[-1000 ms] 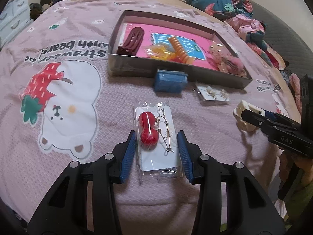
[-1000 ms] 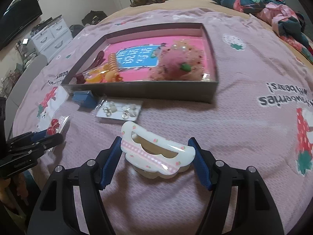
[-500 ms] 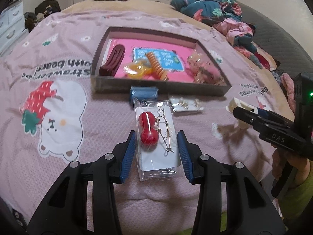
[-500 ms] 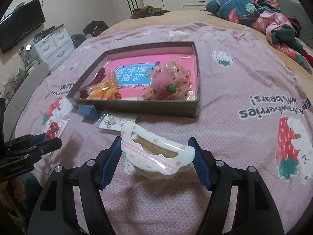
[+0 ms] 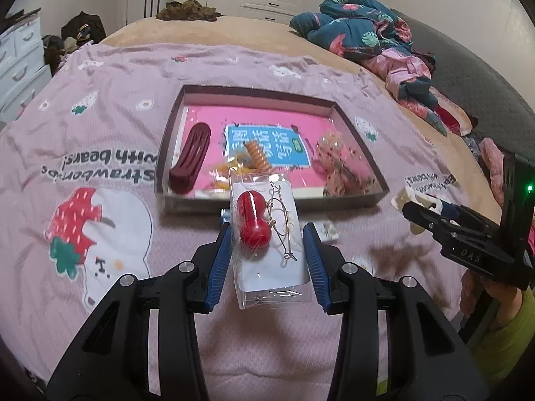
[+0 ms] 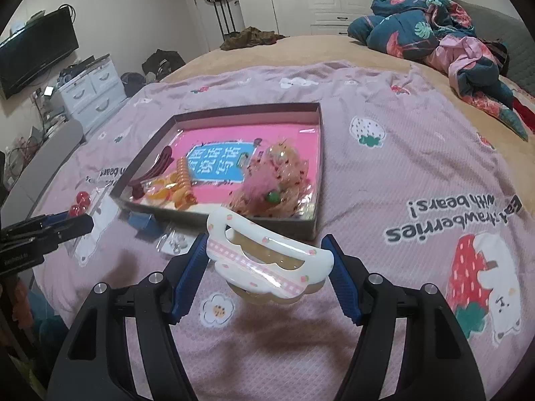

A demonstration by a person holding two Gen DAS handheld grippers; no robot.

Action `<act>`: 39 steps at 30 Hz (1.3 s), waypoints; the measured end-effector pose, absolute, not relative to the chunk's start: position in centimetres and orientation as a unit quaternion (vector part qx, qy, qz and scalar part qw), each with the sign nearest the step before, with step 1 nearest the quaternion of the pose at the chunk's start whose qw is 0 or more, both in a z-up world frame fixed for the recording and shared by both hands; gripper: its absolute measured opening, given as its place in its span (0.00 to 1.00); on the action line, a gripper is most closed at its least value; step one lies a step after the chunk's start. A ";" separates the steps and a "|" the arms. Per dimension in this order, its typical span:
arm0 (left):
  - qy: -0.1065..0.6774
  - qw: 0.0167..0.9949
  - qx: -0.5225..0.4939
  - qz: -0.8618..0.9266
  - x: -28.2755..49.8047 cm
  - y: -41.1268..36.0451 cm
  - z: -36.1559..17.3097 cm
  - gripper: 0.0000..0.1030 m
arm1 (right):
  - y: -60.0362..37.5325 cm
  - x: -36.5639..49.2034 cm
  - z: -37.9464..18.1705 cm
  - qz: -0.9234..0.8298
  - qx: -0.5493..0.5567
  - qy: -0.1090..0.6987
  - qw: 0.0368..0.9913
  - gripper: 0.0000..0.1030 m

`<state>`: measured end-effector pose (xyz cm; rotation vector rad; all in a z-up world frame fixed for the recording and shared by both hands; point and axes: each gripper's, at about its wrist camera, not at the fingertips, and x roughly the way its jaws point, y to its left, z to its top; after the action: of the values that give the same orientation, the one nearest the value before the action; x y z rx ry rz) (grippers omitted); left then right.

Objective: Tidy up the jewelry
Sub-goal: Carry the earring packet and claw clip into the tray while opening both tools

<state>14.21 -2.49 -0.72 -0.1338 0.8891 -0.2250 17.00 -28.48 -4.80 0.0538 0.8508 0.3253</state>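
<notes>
My left gripper [image 5: 267, 257] is shut on a clear packet of red ball earrings [image 5: 264, 234] and holds it above the pink bedspread, in front of the shallow box [image 5: 354, 133]. My right gripper [image 6: 267, 267] is shut on a white hair claw clip [image 6: 267, 260] with pink trim, also lifted above the bed near the box [image 6: 319, 167]. The box has a pink bottom and holds a dark red clip [image 5: 192, 157], an orange spiral tie [image 5: 257, 153] and a fluffy scrunchie packet [image 6: 277, 177]. Each gripper shows in the other view: the right one [image 5: 414, 205], the left one [image 6: 73, 220].
A small blue box [image 6: 142, 222] and a packet of small earrings [image 6: 175, 242] lie on the bedspread just in front of the box. A heap of bedding [image 5: 374, 36] lies at the far right. Drawers [image 6: 90, 90] stand left of the bed.
Both grippers have risen and drawn back with their items; the box and bed now look further below. The claw clip and earring packet have left the bedspread.
</notes>
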 end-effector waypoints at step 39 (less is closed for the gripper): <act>0.428 0.897 -0.074 -0.085 24.6 -1.2 -0.8 0.34 | -26.6 27.1 -3.5 0.151 0.007 0.383 0.912 0.65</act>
<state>24.56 -1.22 -0.80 -0.1525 0.8878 -0.1764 27.13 -26.56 -3.49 0.0136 0.7884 0.3102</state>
